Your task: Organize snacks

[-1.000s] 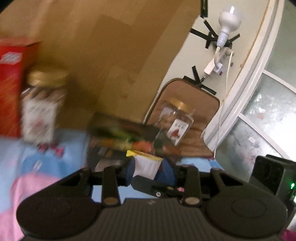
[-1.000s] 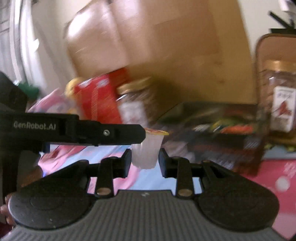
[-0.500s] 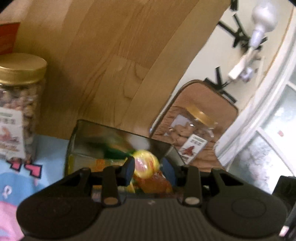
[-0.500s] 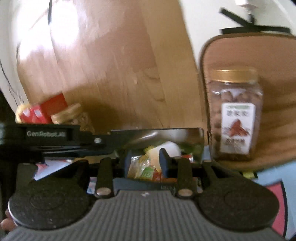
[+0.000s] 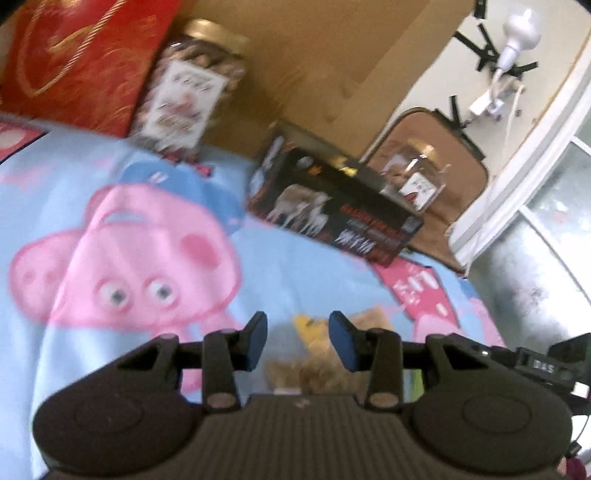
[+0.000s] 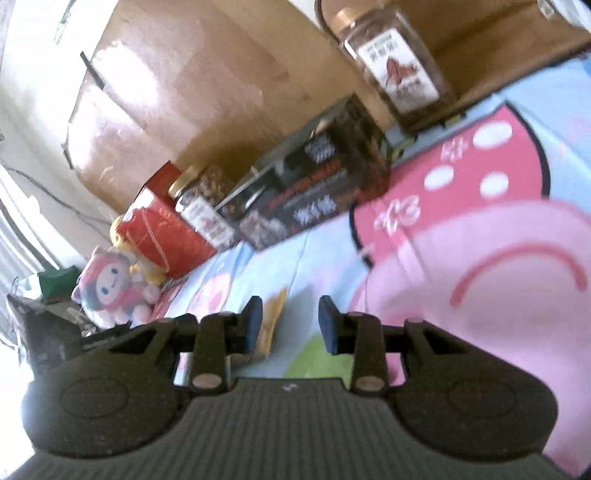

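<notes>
A pale blue cloth printed with pink cartoon pigs covers the work surface, and a large wooden panel with a light brown grain leans upright along its far edge. Beside the panel stands a cream painted wall crossed with strips of black tape, where a white bulb-shaped lamp hangs with its cable. To the right a white curved window frame borders frosted glass panes, with daylight coming through.

Blanket: light blue, pink cartoon pig print.
Plush doll: pink, at the blanket's edge (blurred).
Bulb: white, taped to the wall.
</notes>
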A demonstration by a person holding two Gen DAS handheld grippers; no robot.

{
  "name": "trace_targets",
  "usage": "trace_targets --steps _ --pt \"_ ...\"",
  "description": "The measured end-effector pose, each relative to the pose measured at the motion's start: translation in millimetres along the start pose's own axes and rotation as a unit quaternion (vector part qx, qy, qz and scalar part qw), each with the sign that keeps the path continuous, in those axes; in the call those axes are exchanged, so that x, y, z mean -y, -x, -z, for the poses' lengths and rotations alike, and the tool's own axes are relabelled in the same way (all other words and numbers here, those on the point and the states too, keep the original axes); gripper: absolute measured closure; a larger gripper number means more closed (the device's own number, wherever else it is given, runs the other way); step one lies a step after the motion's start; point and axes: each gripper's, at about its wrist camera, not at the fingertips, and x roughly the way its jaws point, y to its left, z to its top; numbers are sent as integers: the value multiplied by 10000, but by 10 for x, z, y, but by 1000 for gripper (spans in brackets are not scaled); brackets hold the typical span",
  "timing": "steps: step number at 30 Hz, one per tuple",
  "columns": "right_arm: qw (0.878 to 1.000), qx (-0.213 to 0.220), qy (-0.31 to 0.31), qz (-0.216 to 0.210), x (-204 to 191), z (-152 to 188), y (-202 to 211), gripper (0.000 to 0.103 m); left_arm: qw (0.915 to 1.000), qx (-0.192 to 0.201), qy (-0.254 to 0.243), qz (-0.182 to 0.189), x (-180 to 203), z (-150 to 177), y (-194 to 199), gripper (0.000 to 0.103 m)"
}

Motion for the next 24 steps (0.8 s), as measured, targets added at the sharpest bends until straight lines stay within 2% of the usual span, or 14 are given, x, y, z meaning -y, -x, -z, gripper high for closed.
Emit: trace_targets --steps 4,9,12,19,24 --pt "9998 -157 102 -111 -165 126 -34 66 9998 20 176 13 -44 93 99 65" --pt "9981 -393 366 -306 -364 293 -118 66 9998 -87 -144 -69 101 242 141 65" --pt "9960 -527 692 -211 -481 407 -182 66 9993 -80 -339 -151 187 337 202 65" --pt "9949 -591 791 -183 -507 494 -195 66 9932 160 -702 -910 323 421 431 62" --pt "9950 -631 753 -200 -472 542 -180 66 9886 197 -770 -1281 317 459 524 62"
